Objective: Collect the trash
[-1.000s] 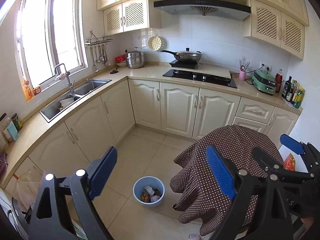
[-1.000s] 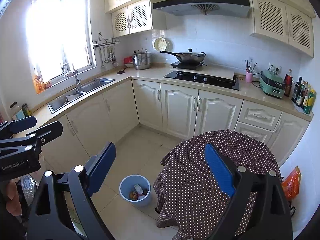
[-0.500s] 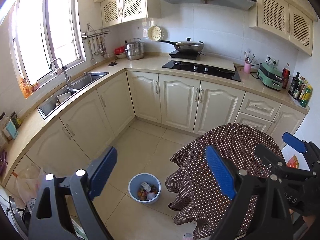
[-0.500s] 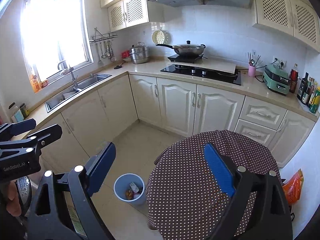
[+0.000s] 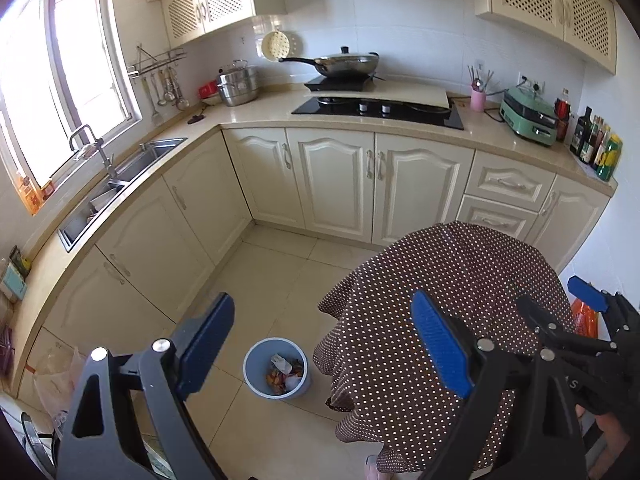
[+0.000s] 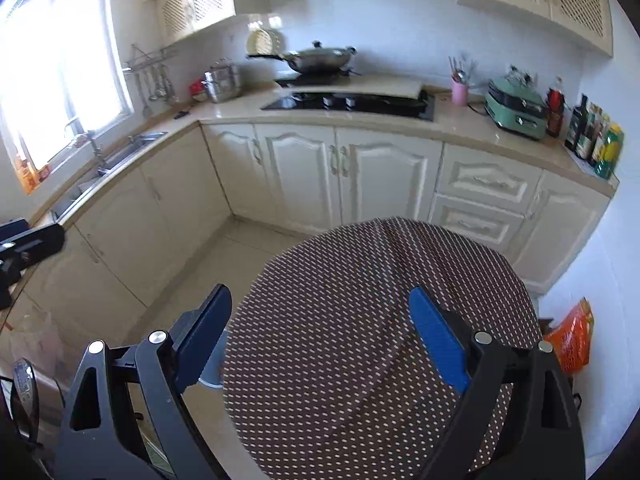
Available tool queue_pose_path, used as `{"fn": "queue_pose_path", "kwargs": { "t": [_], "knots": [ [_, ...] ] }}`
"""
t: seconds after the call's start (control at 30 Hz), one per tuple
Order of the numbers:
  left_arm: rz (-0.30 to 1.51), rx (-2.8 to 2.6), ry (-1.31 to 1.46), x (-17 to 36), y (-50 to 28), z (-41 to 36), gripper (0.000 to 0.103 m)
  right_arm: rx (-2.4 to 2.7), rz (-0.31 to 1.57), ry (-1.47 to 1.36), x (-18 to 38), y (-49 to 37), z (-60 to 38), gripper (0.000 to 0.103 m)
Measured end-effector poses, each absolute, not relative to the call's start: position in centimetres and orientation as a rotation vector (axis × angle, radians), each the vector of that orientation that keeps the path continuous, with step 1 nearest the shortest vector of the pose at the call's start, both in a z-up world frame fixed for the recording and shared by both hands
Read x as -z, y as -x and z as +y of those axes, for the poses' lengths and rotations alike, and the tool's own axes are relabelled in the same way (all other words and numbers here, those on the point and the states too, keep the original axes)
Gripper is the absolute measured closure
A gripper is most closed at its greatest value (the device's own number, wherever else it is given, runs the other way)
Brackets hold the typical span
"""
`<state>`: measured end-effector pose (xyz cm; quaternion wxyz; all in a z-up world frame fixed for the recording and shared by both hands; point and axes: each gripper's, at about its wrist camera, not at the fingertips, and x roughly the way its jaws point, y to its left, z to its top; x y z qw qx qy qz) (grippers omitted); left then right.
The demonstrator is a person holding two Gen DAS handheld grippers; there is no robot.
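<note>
In the lower middle of the left wrist view, the blue bin [image 5: 277, 368] is sitting on the tile floor with wrappers [image 5: 285, 369] inside, just left of the dotted cloth [image 5: 448, 320]; the left gripper [image 5: 322, 344] is hanging wide open with nothing in it. In the right wrist view, the right gripper [image 6: 320, 340] is also gaping wide and empty above the cloth [image 6: 360, 320], while only a sliver of the bin [image 6: 212, 364] is peeking out at the cloth's left edge.
</note>
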<state>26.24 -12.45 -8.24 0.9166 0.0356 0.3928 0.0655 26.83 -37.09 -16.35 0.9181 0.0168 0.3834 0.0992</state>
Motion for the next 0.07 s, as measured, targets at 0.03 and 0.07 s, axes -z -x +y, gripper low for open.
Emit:
{"fn": "queue_pose_path", "kwargs": {
  "t": [0.03,0.07],
  "knots": [
    [0.819,-0.134,-0.083,8.65,-26.65,-13.01,0.015,-0.179,0.829,-0.043,17.97,-27.48,-38.13,0.016],
    [0.830,-0.135,-0.094,9.03,-27.02,-13.51,0.015,-0.166,0.855,-0.054,18.93,-27.96,-38.74,0.016]
  ]
}}
